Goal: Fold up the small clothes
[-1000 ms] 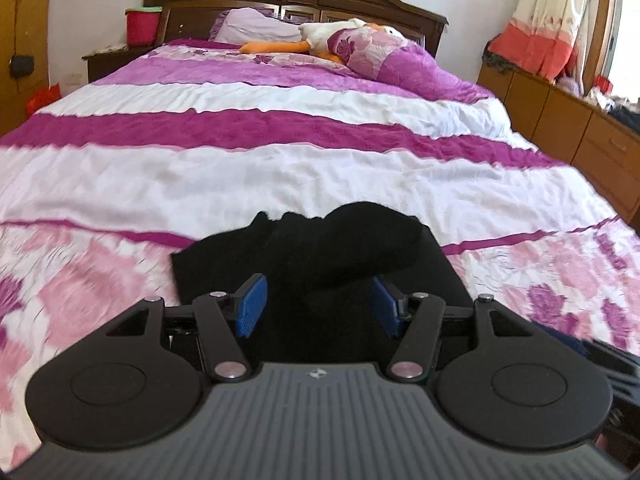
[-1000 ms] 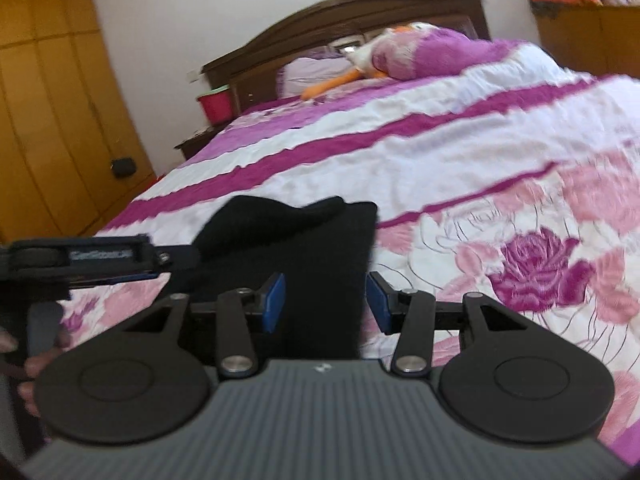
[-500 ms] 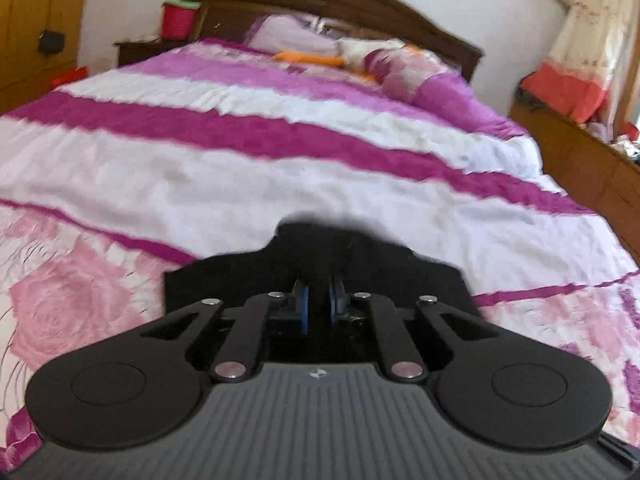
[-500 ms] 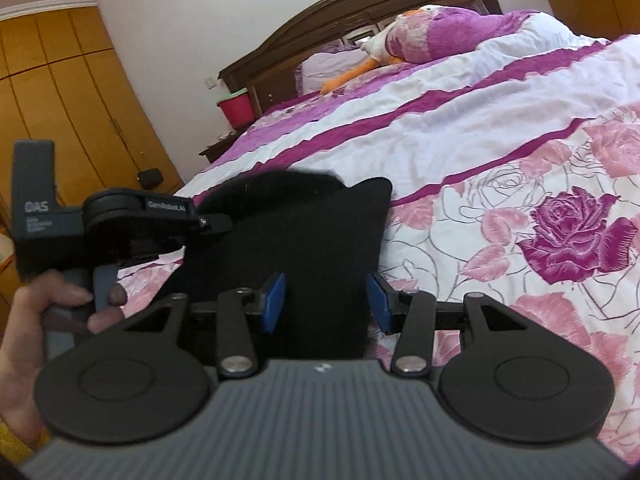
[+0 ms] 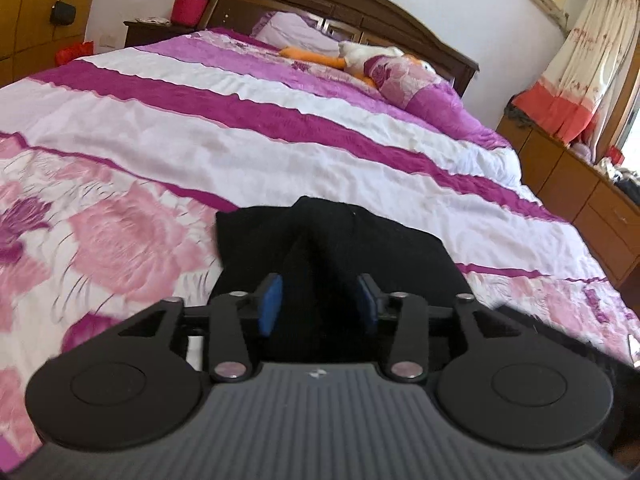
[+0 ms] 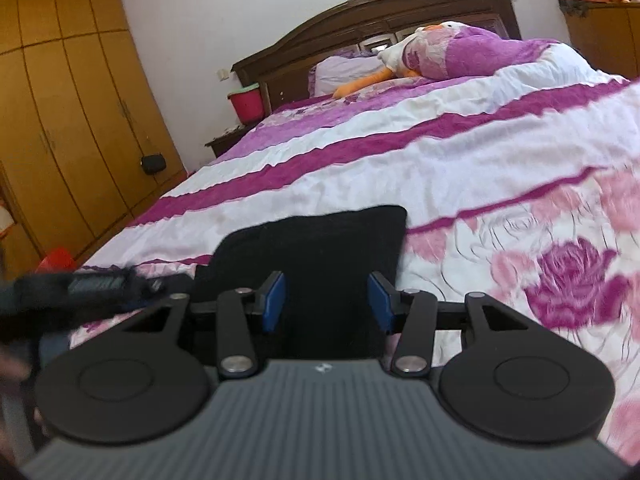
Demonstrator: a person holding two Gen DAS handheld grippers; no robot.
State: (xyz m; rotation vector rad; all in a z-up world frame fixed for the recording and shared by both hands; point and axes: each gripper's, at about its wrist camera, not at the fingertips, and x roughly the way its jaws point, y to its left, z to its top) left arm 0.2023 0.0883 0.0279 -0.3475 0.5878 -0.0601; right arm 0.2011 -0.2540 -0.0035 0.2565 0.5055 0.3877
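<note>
L claw (image 5: 318, 300) reopened; garment (image 5: 340, 248) lengthwise headboard-ward.

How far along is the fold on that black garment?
Partly done: the black garment lies on the bedspread with one flap doubled over near its far edge. Nothing is in hand; the left tongs have just been opening and the right tongs stand open over it. Further folds and squaring up likely remain.

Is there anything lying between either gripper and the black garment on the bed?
Nothing visible. The black garment lies directly ahead of the left gripper and right gripper, both open above the cloth, on the bedspread.
</note>
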